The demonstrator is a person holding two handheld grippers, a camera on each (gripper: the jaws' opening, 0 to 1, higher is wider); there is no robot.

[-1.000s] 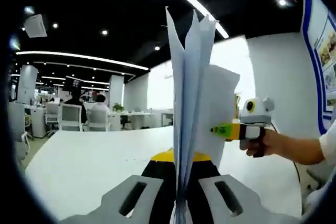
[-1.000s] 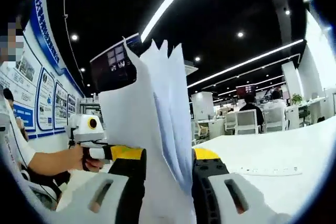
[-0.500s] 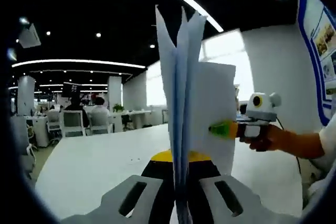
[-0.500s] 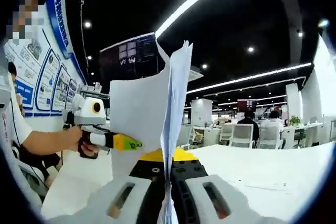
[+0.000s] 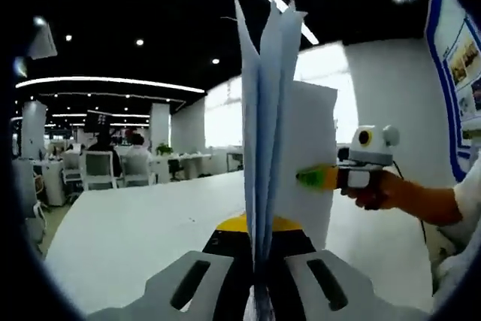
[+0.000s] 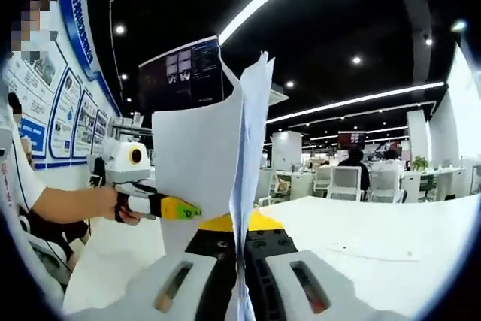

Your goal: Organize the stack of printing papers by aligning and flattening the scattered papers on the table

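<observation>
A stack of white printing papers [image 5: 270, 110] stands upright on edge, seen edge-on, with its top corners fanned apart. My left gripper [image 5: 259, 261] is shut on the sheets' lower edge. From the right, my right gripper [image 5: 323, 178] pinches the far side of the same stack with its yellow-green tip. In the right gripper view the papers [image 6: 218, 155] rise between the jaws of my right gripper [image 6: 240, 261], which is shut on them. My left gripper [image 6: 176, 208] holds the sheets from the left there. The white table [image 5: 135, 223] lies below.
A person's hand [image 5: 383, 189] grips the right tool. A thin pale strip [image 6: 361, 249] lies on the table [image 6: 391, 261]. Office chairs and desks with seated people [image 5: 113, 167] stand far behind. Poster boards [image 6: 52, 110] cover the wall beside the person.
The right gripper's jaws, wide apart a second ago around fanned sheets, have come together on the papers. The stack now looks narrower and more even. Both views shifted slightly.
</observation>
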